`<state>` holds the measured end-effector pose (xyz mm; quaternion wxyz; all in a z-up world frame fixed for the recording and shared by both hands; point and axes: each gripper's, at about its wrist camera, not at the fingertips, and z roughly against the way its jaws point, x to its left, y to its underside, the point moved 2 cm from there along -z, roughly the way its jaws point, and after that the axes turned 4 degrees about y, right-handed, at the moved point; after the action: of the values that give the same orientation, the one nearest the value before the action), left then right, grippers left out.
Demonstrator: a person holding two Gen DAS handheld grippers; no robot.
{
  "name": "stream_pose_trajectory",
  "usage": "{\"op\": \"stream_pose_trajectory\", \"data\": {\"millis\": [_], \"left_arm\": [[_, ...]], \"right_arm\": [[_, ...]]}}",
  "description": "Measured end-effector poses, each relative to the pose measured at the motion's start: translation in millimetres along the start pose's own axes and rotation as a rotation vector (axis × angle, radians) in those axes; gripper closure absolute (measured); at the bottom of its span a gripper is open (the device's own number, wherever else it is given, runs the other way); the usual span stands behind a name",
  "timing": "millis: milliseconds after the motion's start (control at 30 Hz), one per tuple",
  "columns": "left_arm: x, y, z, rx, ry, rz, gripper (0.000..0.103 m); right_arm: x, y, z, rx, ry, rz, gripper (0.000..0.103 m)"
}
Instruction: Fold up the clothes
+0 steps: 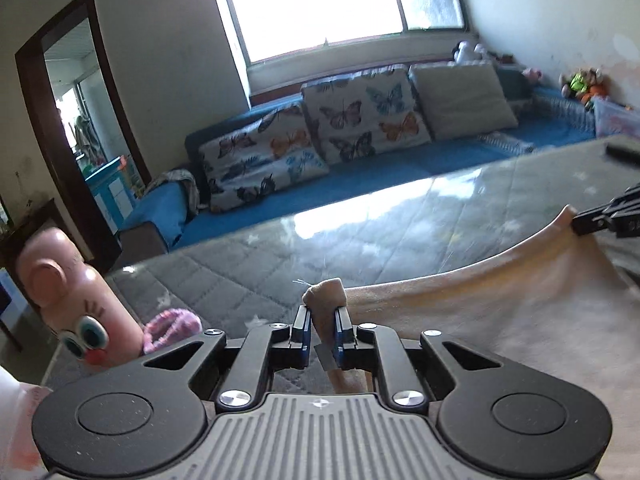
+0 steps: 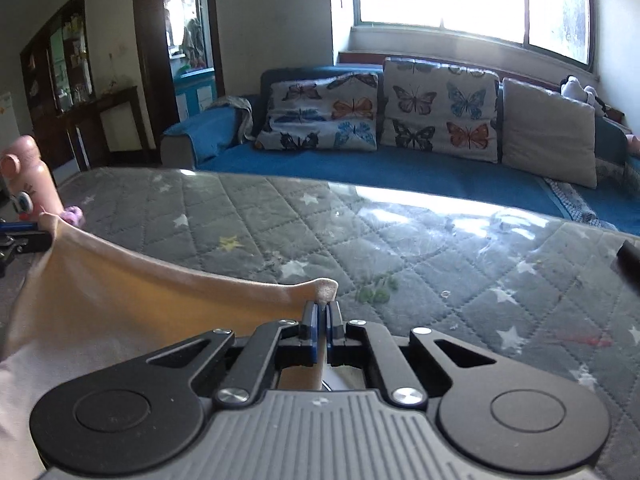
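A bunched corner of a peach garment was clamped in the left gripper. Its far-right corner was pinched by the right gripper above the quilted grey mattress.

The peach-beige soft cloth garment looks matt and slightly fuzzy, like fleece or brushed knit. It hangs over a counter covered in grey quilted star-print fabric under a glossy clear plastic sheet that mirrors the window light. The left claw and right claw are matt black plastic with shiny metal screws and blue pads. A pink smooth glossy plastic toy with cartoon eyes stands by a fuzzy pink-purple loop.
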<state>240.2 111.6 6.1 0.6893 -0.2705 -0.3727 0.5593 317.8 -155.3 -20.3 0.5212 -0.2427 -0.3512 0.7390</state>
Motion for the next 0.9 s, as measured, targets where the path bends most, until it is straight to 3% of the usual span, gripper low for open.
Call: {"op": "stream_pose_trajectory", "data": {"millis": [100,200,333,533,633,900], "left_arm": [[0.6,6.9,-15.3,0.052,-0.001,0.017,0.087],[1.7,11.4,-7.9,0.052,-0.01,0.012,0.086],[2.9,14.6,19.3,0.044,0.01,0.025,0.082],[-20.4,32.3,72.2,0.041,0.11,0.001,0.08],[-36.0,50.1,94.0,0.053,0.167,0.0,0.08],[-64.3,93.4,133.2,0.06,0.221,-0.035,0.08]], "right_arm": [[2.0,1.0,-16.2,0.046,0.004,0.002,0.097],[3.4,1.5,-12.7,0.056,0.001,0.02,0.092],[5.4,1.7,7.0,0.059,-0.019,0.05,0.091],[22.8,11.1,49.0,0.087,-0.111,0.105,0.086],[41.3,24.6,73.4,0.107,-0.166,0.168,0.078],[89.8,83.2,122.3,0.176,-0.294,0.294,0.075]]}}
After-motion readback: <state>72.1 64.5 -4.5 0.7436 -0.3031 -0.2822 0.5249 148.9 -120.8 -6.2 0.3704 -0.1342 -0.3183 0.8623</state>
